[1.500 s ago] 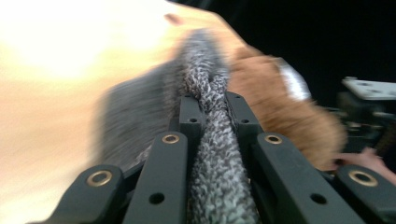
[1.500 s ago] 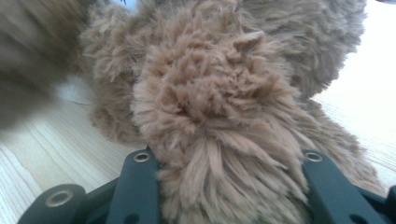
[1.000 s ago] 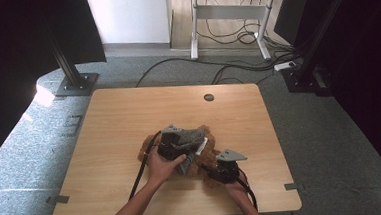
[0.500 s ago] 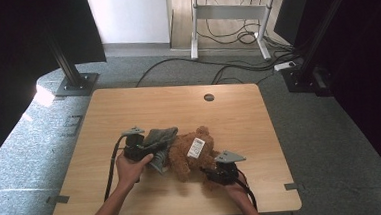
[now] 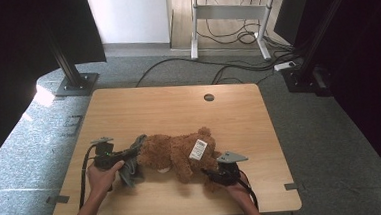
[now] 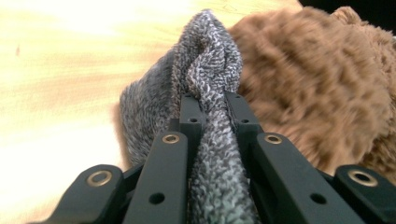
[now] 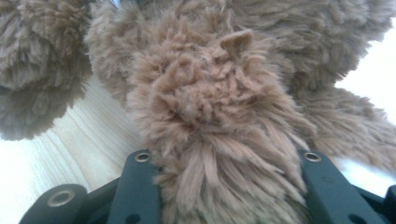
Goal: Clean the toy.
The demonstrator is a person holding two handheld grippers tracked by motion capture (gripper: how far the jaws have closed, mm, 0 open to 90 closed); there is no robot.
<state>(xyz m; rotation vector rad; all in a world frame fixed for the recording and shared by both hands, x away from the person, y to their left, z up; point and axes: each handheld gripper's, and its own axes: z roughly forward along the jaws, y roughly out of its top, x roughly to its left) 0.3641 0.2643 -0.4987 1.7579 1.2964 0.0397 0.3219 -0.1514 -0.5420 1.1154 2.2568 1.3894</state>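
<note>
A brown teddy bear (image 5: 176, 151) lies stretched across the near middle of the wooden table (image 5: 179, 113), with a white tag (image 5: 198, 149) on it. At its left end a grey knitted cloth (image 5: 132, 165) bunches up. My left gripper (image 5: 126, 155) is shut on that cloth (image 6: 210, 70), pinched between both jaws, and the bear's fur (image 6: 322, 84) lies just to the right of it. My right gripper (image 5: 214, 176) sits at the bear's right end, shut on a furry limb (image 7: 210, 116) that fills the gap between its jaws.
A round cable hole (image 5: 208, 97) sits near the table's far edge. Black cables trail from both grippers toward the near edge. On the floor beyond are a black stand base (image 5: 74, 84), loose cables and a desk frame (image 5: 228, 15).
My left gripper has moved left with the grey cloth, drawing it off the bear's body to the bear's left end. The bear now lies stretched out; the right gripper has stayed put.
</note>
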